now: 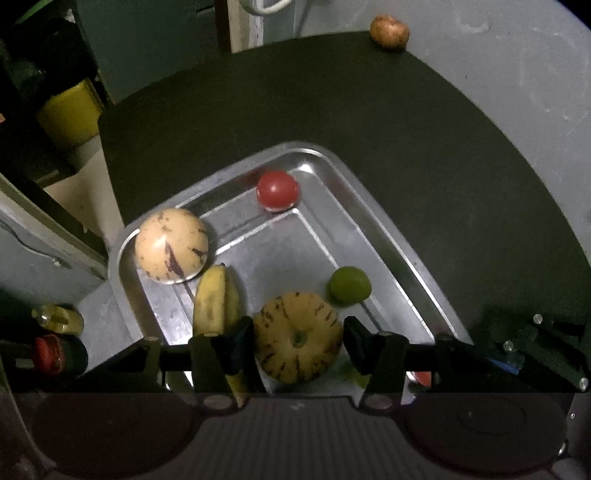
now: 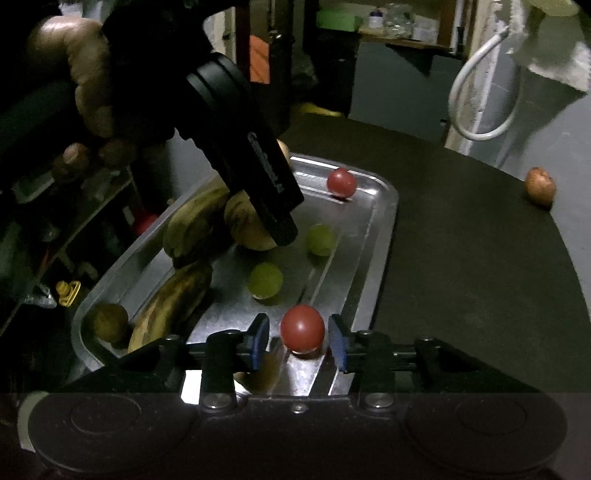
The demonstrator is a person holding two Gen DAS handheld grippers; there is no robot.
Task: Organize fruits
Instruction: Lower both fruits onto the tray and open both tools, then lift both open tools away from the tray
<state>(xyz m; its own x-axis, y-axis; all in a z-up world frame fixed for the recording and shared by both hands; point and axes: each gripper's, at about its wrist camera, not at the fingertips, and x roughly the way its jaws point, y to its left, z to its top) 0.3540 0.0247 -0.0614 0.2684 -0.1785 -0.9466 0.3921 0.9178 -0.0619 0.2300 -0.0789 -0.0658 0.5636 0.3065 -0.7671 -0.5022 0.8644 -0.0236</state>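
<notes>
The right gripper [image 2: 299,341] stands part open around a red fruit [image 2: 302,328] resting in the metal tray [image 2: 384,221], its pads clear; the left gripper [image 1: 298,338] straddles a striped melon [image 1: 297,336] loosely; either round fruit may roll if nudged on withdrawal.

A white hose loop [image 2: 480,103] hangs at a grey wall, with a green box [image 2: 338,18] on a cluttered shelf.

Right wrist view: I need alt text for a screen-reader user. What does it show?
The right gripper sits open around a red ball-shaped fruit resting on a metal tray. The tray also holds green fruits, bananas and another red fruit, while the left gripper reaches in; one brown fruit lies on the dark table.
</notes>
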